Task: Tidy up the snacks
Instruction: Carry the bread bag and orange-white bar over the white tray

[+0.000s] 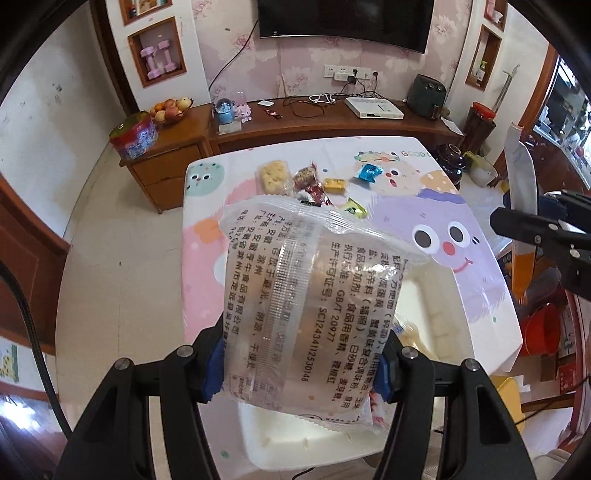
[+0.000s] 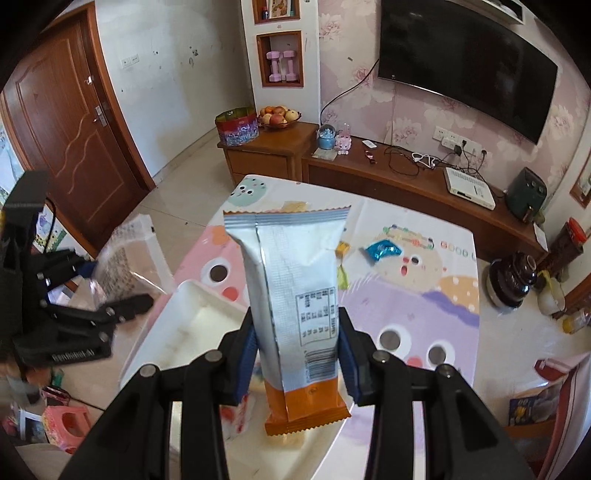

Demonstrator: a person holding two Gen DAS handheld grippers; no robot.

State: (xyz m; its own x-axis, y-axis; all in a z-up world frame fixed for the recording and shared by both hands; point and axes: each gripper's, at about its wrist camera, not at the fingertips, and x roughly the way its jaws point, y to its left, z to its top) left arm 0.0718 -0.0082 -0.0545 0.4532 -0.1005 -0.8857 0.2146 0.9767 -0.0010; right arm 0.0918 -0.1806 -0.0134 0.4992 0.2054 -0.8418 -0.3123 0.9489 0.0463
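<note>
The left tongs (image 1: 299, 369) grip a clear snack bag (image 1: 295, 295); the right tongs (image 2: 297, 363) grip a white wrapper (image 2: 295, 288). Small snacks (image 1: 314, 182) lie near the counter's (image 1: 480, 295) far edge, a white tray (image 2: 195, 325) at its near edge.

Far beyond the fingers a dark television (image 1: 345, 18) hangs on flowered wallpaper above a long wooden cabinet (image 1: 332, 122). On the cabinet, ahead and to the left, stand a fruit bowl (image 1: 170, 109) and a patterned tin (image 1: 133, 136); ahead and to the right lie a white box (image 1: 373, 108) and tangled cables (image 1: 314, 101). Pink dumbbells (image 2: 282, 66) sit in a wall niche. A brown door (image 2: 70, 129) stands at far left.
</note>
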